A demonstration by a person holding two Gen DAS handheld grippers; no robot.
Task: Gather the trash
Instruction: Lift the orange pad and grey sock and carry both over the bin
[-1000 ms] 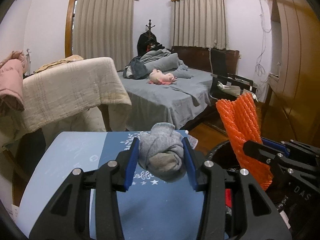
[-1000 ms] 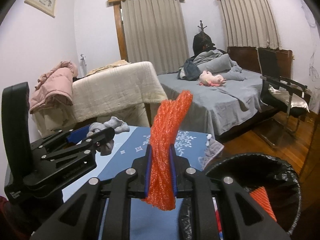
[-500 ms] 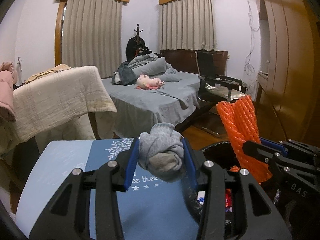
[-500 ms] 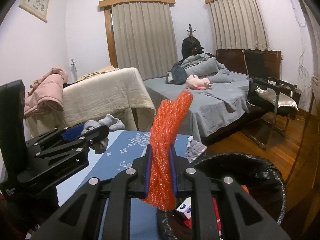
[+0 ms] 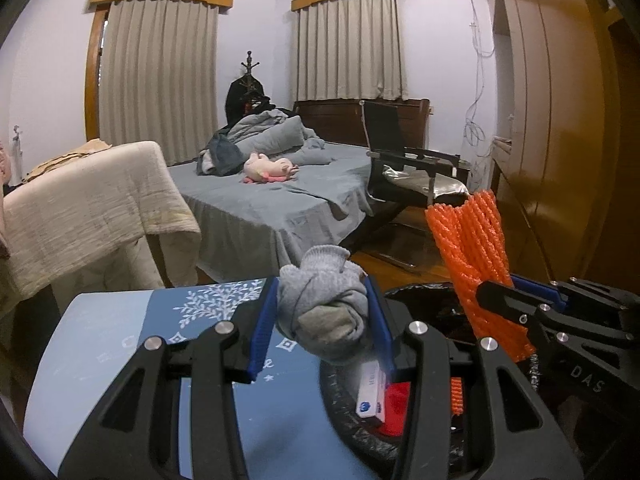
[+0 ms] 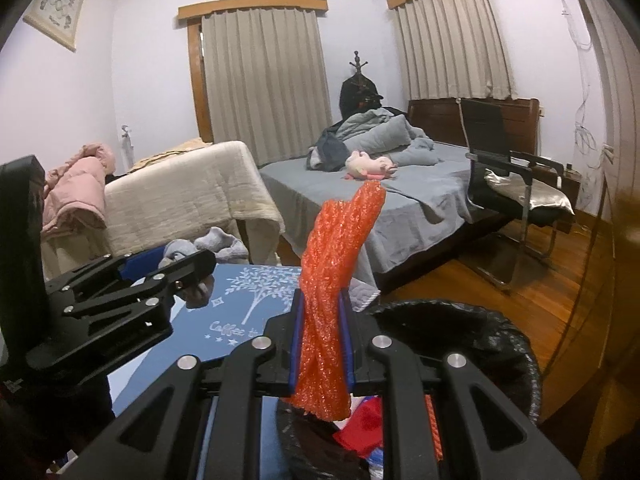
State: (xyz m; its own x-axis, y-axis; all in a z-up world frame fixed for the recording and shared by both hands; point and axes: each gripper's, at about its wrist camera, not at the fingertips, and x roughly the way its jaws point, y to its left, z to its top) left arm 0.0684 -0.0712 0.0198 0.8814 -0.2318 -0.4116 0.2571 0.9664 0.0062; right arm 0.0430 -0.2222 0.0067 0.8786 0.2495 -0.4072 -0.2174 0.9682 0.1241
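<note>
A: A grey sock (image 5: 322,316) is clamped in the left gripper (image 5: 322,320), jaws part open, above the table (image 5: 120,344) edge by the bin (image 5: 404,292).

B: Orange netting (image 6: 332,316) is pinched in the right gripper (image 6: 322,344), nearly closed, over the bin. If released early, the sock could be dropped short.

A lived-in home bedroom: a bed (image 5: 280,196) with grey sheets, rumpled bedding and a pink plush toy (image 5: 268,168), curtained windows (image 6: 264,80), a coat stand (image 6: 358,84) (draped in dark clothing), a wooden wardrobe (image 5: 560,120) and wood flooring (image 6: 500,280).
</note>
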